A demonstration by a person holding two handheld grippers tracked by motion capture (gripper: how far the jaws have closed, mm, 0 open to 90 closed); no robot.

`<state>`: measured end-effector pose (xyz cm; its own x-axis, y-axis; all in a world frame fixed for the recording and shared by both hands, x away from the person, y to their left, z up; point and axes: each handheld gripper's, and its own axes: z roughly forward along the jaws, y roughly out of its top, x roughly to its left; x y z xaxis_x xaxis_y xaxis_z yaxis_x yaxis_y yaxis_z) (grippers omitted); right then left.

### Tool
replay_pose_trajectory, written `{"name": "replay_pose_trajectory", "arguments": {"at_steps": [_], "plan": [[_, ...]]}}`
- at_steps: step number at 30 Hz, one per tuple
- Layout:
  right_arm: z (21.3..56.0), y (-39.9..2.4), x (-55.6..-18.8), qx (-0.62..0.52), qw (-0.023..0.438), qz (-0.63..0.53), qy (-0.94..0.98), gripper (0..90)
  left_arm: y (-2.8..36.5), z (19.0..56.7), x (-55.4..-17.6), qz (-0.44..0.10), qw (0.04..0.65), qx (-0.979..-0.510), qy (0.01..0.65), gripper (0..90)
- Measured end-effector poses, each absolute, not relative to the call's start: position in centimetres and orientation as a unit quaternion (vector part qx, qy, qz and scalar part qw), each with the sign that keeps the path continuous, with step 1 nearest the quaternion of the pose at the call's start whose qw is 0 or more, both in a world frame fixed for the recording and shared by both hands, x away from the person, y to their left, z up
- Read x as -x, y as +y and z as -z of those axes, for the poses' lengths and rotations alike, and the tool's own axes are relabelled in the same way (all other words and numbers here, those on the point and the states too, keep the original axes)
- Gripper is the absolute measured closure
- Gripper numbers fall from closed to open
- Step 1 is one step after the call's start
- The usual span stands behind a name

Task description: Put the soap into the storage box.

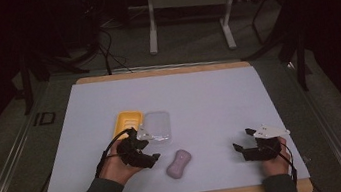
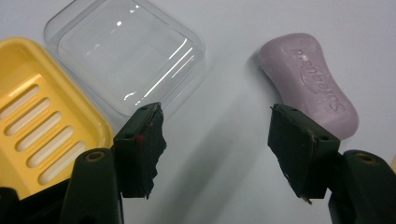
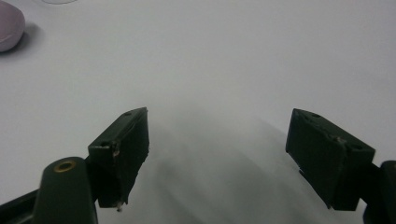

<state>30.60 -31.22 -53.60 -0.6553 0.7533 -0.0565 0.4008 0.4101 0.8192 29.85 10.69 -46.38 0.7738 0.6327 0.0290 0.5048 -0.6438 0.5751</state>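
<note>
Soap (image 2: 310,79), one smooth lilac bar with embossed lettering, lies on the white table (image 1: 209,95) beside one clear plastic lid (image 2: 126,56) and one slotted yellow dish (image 2: 42,116). Left gripper (image 2: 217,140) and right gripper (image 3: 217,154) both gape, holding nothing.

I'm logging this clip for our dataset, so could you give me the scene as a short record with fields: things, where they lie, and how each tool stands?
surface: white sheet on a wooden table
soap dish: yellow, slotted, empty
lid: clear, lying beside the dish and touching it
soap: purple bar, lying on the sheet apart from the lid
left tool: open, nothing between its jaws, above the sheet between lid and soap
right tool: open, empty, off to the right over bare sheet
</note>
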Motion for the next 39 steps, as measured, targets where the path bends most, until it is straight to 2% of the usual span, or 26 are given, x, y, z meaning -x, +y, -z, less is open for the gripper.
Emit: {"name": "replay_pose_trajectory", "arguments": {"at_steps": [39], "plan": [[53.6,-31.2,-30.6,-0.355,0.216,-0.41,0.812,20.9,6.8,46.2,-29.7,-0.088,0.253,-0.912,0.31,30.5]]}}
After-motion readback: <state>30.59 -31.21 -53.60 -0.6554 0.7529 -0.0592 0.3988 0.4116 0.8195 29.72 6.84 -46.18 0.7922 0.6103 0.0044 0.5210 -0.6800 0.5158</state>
